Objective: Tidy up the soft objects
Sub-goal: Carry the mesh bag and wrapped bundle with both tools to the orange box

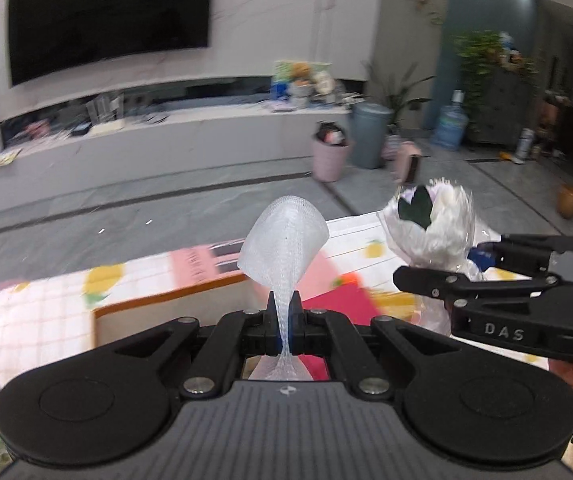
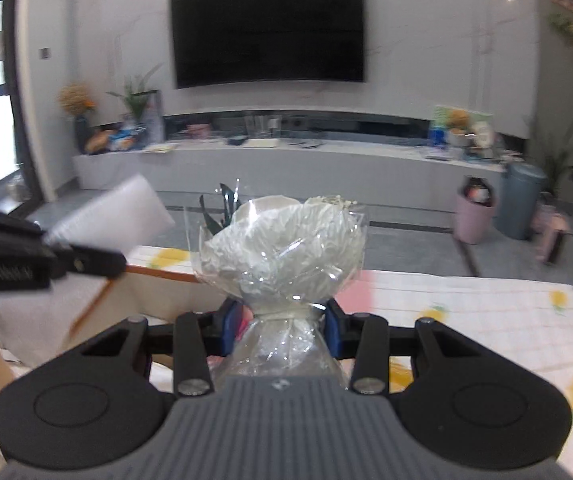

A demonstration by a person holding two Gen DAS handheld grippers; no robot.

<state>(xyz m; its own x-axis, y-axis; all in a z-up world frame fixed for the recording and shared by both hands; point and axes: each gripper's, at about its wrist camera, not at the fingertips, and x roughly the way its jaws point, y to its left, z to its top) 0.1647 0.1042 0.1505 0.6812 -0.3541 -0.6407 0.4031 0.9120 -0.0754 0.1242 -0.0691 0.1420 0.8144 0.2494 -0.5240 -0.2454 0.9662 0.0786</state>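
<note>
My left gripper (image 1: 285, 312) is shut on a white foam net sleeve (image 1: 284, 242) that fans out above the fingers; it is held in the air above the table. My right gripper (image 2: 279, 322) is shut on the tied neck of a small white bouquet wrapped in clear cellophane (image 2: 286, 248). In the left wrist view the bouquet (image 1: 432, 222) and the right gripper (image 1: 474, 270) are to the right. In the right wrist view the foam sleeve (image 2: 114, 216) and the left gripper (image 2: 86, 266) are at the left.
Below is a table with a white checked cloth with lemon prints (image 2: 466, 312). An open cardboard box with an orange rim (image 1: 158, 316) sits on it, with pink and red items (image 1: 338, 300) beside. Beyond are a TV wall, a low bench and bins (image 1: 330, 156).
</note>
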